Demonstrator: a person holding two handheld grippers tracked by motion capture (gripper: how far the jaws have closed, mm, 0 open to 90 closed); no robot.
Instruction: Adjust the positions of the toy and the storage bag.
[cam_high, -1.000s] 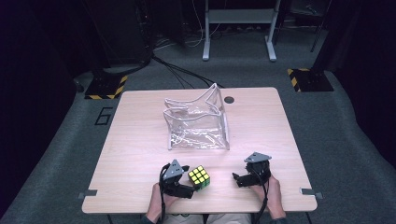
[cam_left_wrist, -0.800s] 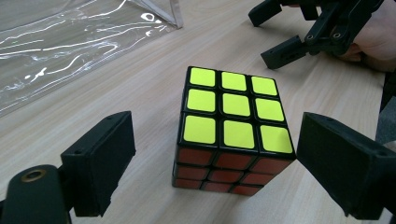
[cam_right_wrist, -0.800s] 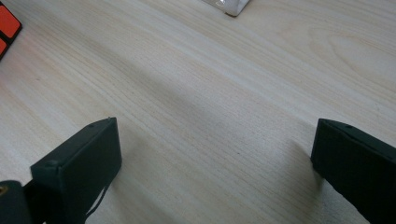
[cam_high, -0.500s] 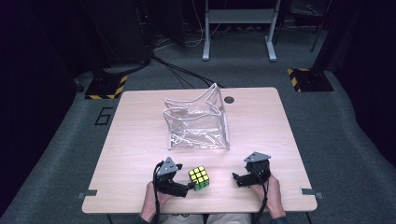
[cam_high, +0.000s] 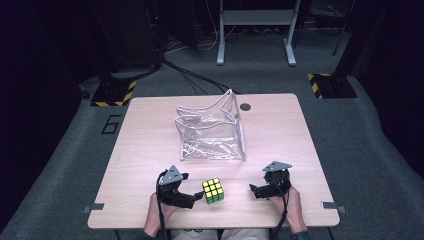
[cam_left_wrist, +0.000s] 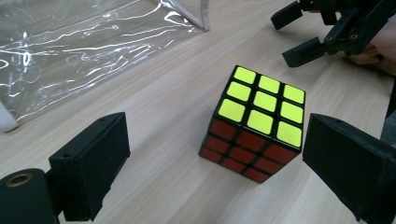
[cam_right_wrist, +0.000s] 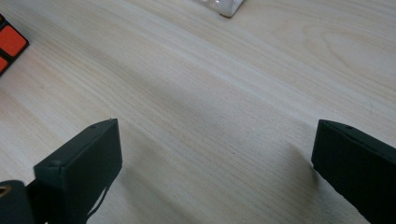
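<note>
Cube (cam_high: 213, 190) is sitting yellow-up on the worktop (cam_high: 150, 150) near the clear bag (cam_high: 212, 132), free between the left tongs (cam_left_wrist: 215, 154) that have just been opening, while the right tongs (cam_high: 257, 190) are resting wide and empty.

One puzzle cube (cam_high: 213, 190) sits on the counter (cam_high: 280, 135), yellow face up; that face shows nine yellow squares, three rows of three. One clear plastic bag (cam_high: 212, 132) stands behind the cube, farther from the person. Two claws flank the cube: the left claw (cam_high: 197, 198) just beside it, the right claw (cam_high: 255, 190) a little apart on the other side, each with two black jaws. Two hands hold them. One round hole (cam_high: 245, 106) lies in the counter beyond the bag.
</note>
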